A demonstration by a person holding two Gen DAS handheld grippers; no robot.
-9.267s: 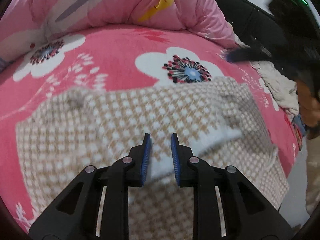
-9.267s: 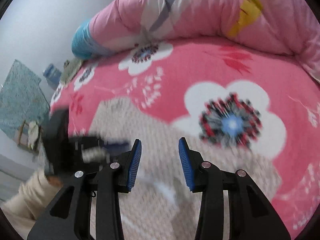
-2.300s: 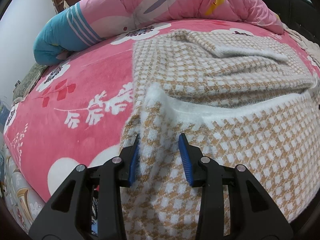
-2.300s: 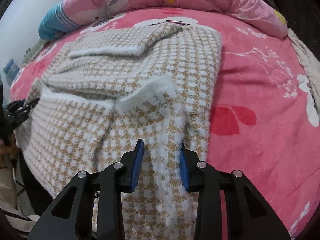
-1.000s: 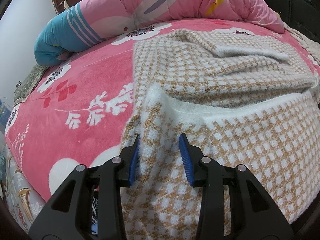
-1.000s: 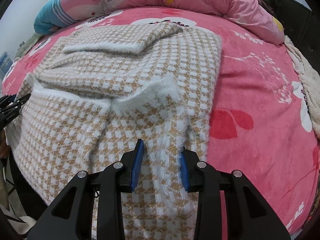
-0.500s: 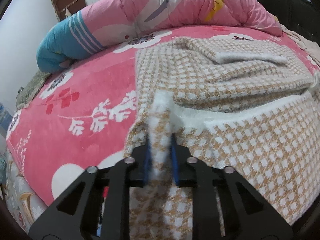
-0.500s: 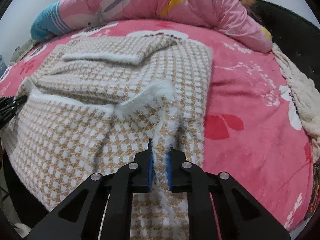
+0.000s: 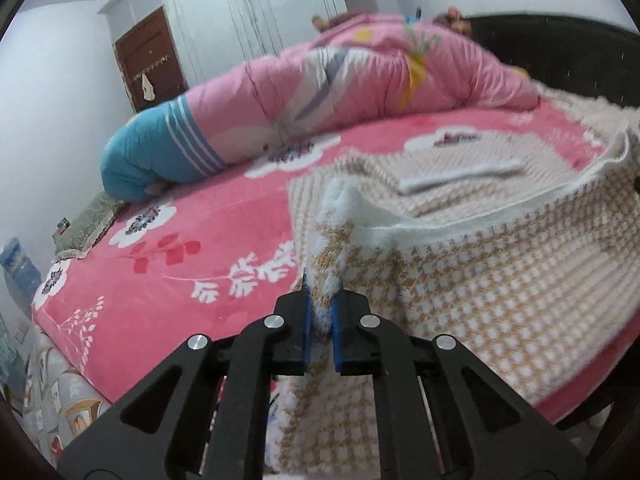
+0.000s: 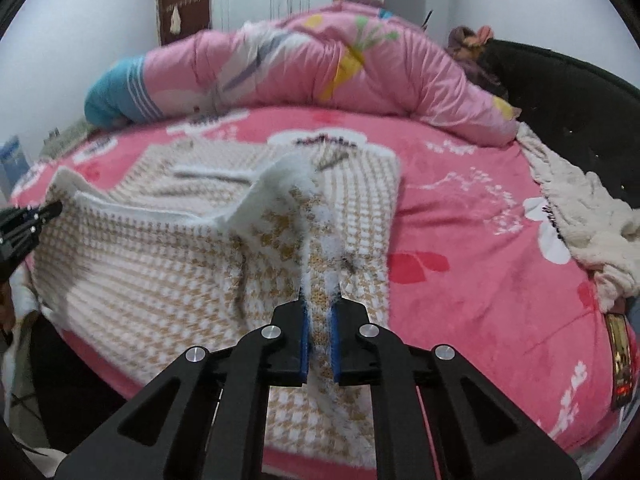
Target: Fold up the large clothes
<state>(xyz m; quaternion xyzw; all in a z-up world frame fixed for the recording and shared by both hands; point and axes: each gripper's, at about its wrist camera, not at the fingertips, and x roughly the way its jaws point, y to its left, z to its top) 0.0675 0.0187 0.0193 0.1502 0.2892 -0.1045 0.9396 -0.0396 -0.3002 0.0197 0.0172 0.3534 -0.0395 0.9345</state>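
A large beige-and-white houndstooth knit garment (image 9: 500, 276) lies on the pink flowered bed, its sleeves folded across the far part. My left gripper (image 9: 320, 320) is shut on the garment's near left hem corner and holds it raised off the bed. My right gripper (image 10: 319, 320) is shut on the near right hem corner of the same garment (image 10: 160, 272), also raised. The hem between them hangs in a slack curve with its white edge showing. The left gripper also shows at the left edge of the right wrist view (image 10: 36, 216).
A rolled pink quilt (image 10: 320, 72) with a blue end lies along the far side of the bed (image 10: 480, 280). A cream fleece blanket (image 10: 580, 224) lies at the bed's right edge by a black headboard (image 10: 568, 96). A brown cabinet (image 9: 148, 60) stands against the far wall.
Both grippers closed on the hem corners about half a second ago and have since lifted them up and back, raising the near edge of the garment off the bed.
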